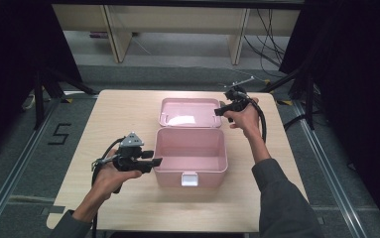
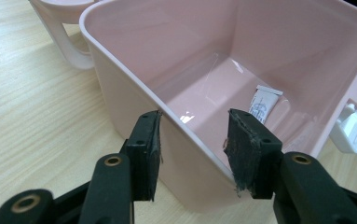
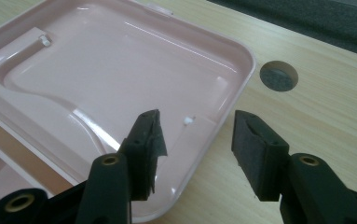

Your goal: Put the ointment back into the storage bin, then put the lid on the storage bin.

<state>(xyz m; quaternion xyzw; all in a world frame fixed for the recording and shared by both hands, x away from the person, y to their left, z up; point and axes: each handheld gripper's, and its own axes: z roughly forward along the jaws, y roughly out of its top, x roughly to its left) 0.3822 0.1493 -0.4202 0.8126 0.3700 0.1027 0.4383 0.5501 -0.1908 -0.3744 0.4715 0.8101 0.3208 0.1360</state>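
Table [image 1: 128, 106]: rectangular top, pale wood-grain laminate, matte, with 1 round cable hole [image 3: 279, 76] near its far right corner.

Box [image 1: 191, 153]: pink plastic, rectangular with rounded corners, glossy smooth walls, standing open at the table's centre. White latch [image 1: 189, 179] on its near wall. A small white packet [image 2: 263, 103] with dark print lies flat on the box floor.

Lid [image 1: 190, 112]: same pink plastic, shallow tray shape with a raised rim, lying open-side up just behind the box; light glares off its inner face.

Left gripper [image 2: 192, 140]: black, held at the box's left wall. Jaws wide apart, straddling the rim, 1 outside the wall and 1 inside; gripping nothing. Pads [image 2: 241, 140] dark, rough, frayed at the edges.

Right gripper [image 3: 197, 135]: black, over the lid's right edge. Jaws wide apart, empty.
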